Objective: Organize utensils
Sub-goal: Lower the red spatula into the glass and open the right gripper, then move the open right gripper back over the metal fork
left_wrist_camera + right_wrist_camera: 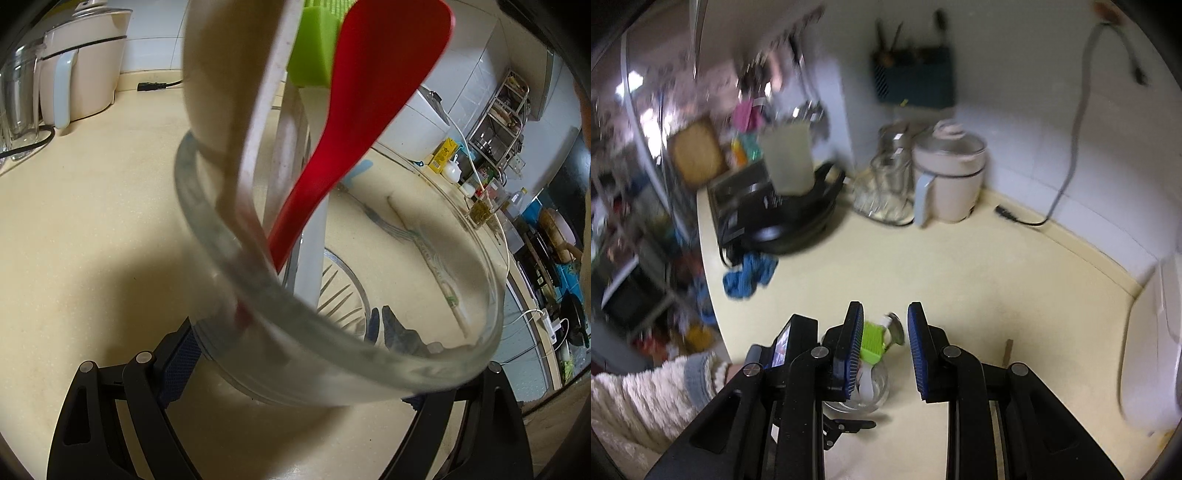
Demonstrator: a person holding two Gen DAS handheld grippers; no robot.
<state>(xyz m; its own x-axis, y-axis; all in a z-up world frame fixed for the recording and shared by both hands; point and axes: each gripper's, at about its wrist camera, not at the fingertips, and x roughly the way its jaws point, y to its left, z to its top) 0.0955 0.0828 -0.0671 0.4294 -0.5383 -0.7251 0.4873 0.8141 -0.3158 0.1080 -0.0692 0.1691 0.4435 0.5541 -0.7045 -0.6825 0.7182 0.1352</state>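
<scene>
We see the L hand-held gripper (295,354) gripping a clear glass jar (369,354) w/ red spatula (369,110), tops cropped; R hand-held gripper (884,350) empty, part-open.

We look down past our right hand-held gripper (884,350), its blue-padded jaws apart and empty, onto a glass jar (871,391) of utensils on the cream worktop (979,288). Behind it stand a cream electric pot (951,181) and a blue cloth (750,275).
</scene>
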